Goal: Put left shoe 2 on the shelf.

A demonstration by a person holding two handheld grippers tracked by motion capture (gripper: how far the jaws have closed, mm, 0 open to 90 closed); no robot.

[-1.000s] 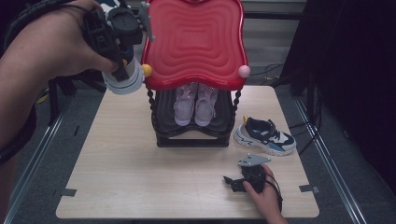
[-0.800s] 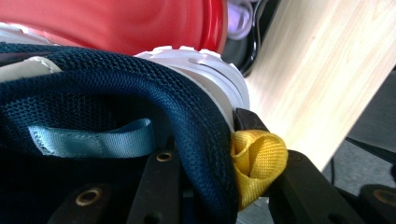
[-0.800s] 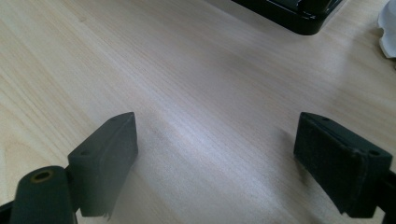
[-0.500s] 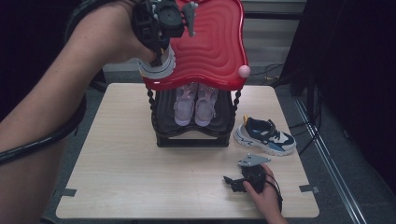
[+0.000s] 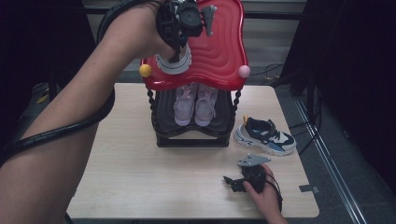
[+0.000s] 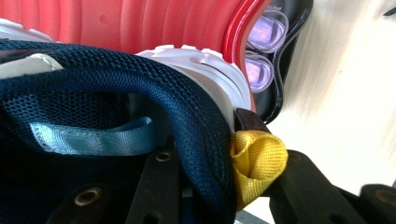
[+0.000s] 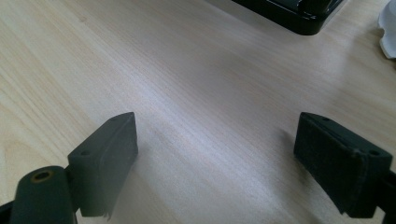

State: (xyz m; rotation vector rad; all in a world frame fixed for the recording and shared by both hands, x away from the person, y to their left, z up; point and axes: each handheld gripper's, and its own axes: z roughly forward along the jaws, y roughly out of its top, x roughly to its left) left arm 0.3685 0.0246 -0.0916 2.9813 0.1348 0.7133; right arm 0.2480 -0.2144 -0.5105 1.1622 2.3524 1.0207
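We have the left gripper with fingers clamped on the navy sneaker's heel collar, over the red top shelf, probably just touching. Next: settle it flat, release. The right gripper rests open on the counter.

No readable text, label, brand or number appears anywhere.
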